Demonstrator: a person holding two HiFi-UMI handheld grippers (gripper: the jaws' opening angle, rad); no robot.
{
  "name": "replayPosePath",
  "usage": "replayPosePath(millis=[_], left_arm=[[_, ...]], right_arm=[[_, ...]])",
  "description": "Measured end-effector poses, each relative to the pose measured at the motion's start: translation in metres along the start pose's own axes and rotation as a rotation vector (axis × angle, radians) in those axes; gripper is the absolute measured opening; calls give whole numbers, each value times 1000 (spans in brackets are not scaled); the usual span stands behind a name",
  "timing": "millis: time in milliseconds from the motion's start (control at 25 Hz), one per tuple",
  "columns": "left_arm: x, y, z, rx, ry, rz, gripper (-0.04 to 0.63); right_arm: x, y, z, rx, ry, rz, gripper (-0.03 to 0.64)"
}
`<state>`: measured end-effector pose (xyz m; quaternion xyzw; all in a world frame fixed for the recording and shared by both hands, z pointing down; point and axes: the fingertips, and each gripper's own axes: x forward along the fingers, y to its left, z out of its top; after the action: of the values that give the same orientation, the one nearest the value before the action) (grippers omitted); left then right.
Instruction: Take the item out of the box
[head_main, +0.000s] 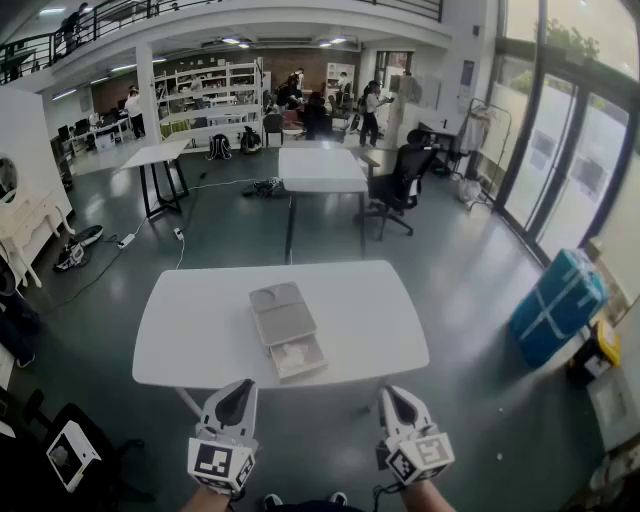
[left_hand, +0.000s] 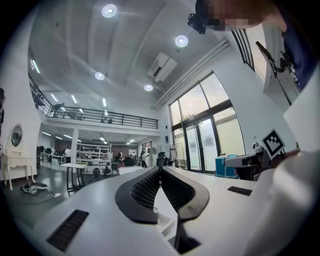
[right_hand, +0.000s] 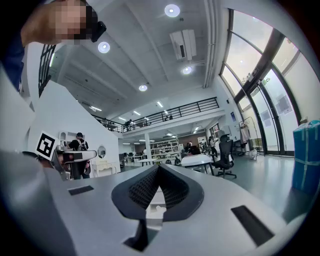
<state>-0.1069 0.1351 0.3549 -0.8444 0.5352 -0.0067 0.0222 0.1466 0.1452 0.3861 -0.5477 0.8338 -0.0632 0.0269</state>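
Left gripper (head_main: 240, 392) and right gripper (head_main: 397, 398) both hang with jaws pressed together on nothing, short of the counter's near edge. At 12 o'clock from them, the pale, crumpled-looking item (head_main: 296, 354) lies in the shallow beige open box (head_main: 312, 368). A flat grey lid (head_main: 279, 312) touches the box at its 11 o'clock, on the white rounded counter (head_main: 190, 330). Arriving with jaws unspread would probably shove the light box. It sits near the 6 o'clock edge, so a careless tug might drag it off.
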Motion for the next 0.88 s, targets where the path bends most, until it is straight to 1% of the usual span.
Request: replayPosePath(millis=[280,440,680,880], left_arm=[[5,-18,2,2,1,1,40],[7,-29,1,16,4,2,40],[12,-50,-3,15,4,25,40],[15,-70,-7,19,15,49,40]], right_arm=[[-8,-9,8,-13,-7,11,17],[-15,-19,5,-21,-3,16,17],[-30,-36,8,-10,-35,31,17],[-39,-59,7,1,-38,39,17]])
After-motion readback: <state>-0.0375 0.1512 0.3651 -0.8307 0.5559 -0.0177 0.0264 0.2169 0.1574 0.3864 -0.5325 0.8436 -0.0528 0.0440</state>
